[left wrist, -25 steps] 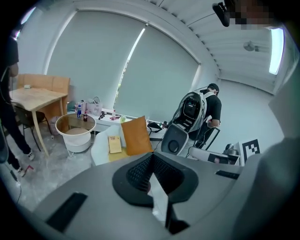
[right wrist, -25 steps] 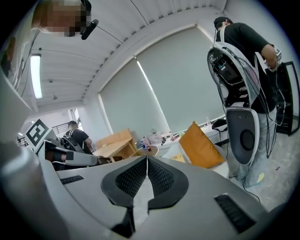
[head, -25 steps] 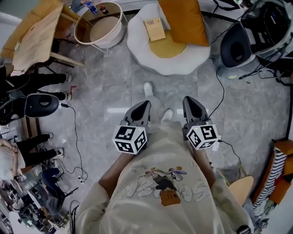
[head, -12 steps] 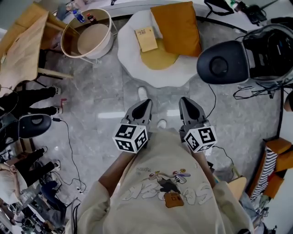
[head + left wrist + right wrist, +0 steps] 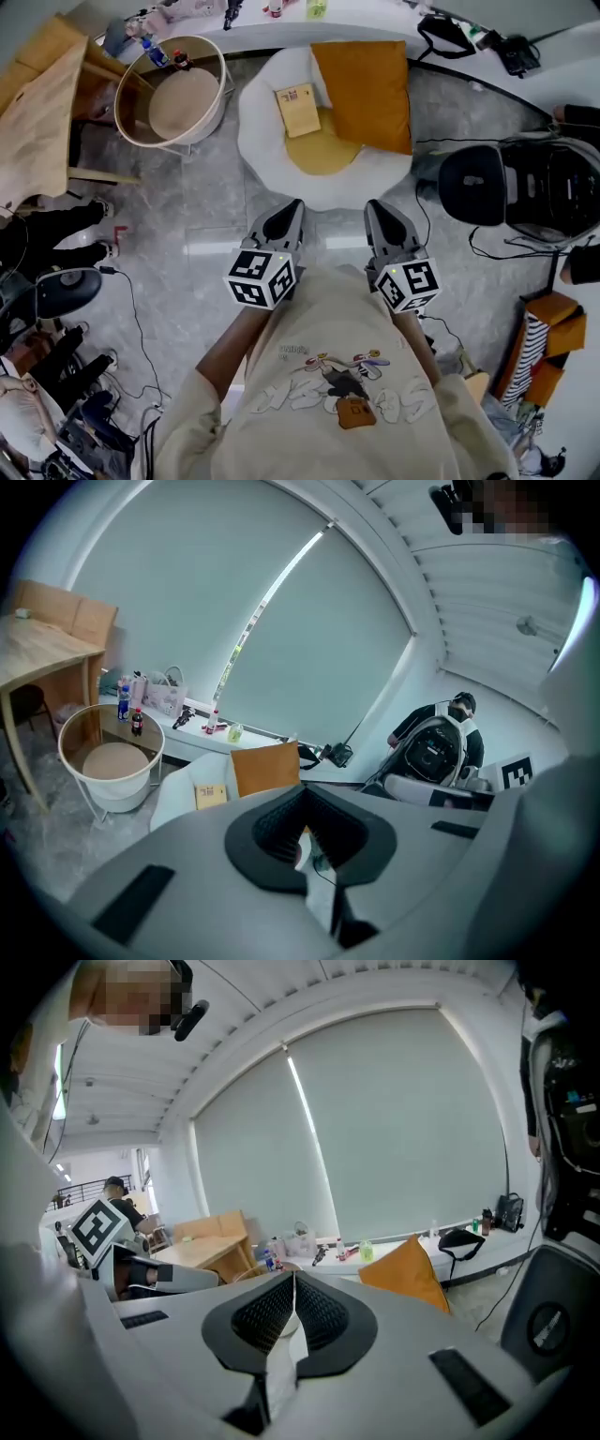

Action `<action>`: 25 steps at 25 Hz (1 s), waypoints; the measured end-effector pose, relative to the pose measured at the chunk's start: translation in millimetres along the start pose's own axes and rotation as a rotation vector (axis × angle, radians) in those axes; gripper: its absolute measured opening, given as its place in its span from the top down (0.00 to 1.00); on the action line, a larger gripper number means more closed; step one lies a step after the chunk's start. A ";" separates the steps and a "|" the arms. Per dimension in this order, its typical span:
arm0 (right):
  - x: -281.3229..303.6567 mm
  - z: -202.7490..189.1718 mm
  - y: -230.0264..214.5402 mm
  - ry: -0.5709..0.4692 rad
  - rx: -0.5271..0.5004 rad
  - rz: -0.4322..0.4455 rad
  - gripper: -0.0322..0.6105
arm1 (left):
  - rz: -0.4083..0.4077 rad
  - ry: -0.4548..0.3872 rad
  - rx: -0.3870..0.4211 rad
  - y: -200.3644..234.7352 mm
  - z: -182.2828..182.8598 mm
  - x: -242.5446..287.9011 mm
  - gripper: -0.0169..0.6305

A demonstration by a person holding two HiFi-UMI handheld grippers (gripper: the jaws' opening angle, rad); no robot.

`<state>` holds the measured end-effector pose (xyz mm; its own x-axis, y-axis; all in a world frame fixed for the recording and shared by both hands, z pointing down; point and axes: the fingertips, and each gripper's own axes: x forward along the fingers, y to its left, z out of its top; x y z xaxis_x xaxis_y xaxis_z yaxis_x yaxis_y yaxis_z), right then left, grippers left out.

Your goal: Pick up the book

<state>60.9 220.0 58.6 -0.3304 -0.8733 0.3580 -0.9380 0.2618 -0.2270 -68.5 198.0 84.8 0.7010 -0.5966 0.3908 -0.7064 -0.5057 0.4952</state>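
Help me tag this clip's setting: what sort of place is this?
Likely an office or lab lounge corner: a white lounge seat with an orange cushion and a book on it, a wooden desk, and a black office chair.

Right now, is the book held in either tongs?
No: the book lies on the white chair, beyond the left tongs and right tongs, both shut and empty.

Orange cushion [image 5: 364,94] on white chair [image 5: 255,141], round basket [image 5: 125,86] alongside
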 end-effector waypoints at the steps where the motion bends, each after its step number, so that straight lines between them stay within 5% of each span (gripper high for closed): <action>1: 10.0 3.2 -1.1 0.006 -0.001 -0.002 0.91 | -0.002 0.002 -0.004 6.5 5.0 4.6 0.96; 15: 124.9 29.3 -17.3 0.064 -0.010 0.052 0.91 | 0.003 0.046 0.006 61.8 50.4 64.1 0.96; 25: 183.6 -15.6 -67.6 0.176 -0.006 0.122 0.91 | 0.064 0.116 -0.003 89.7 20.4 120.4 0.96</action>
<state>62.0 48.3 153.8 -0.4539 -0.7502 0.4808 -0.8905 0.3640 -0.2729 -49.5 68.2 160.4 0.6609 -0.5514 0.5091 -0.7501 -0.4665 0.4687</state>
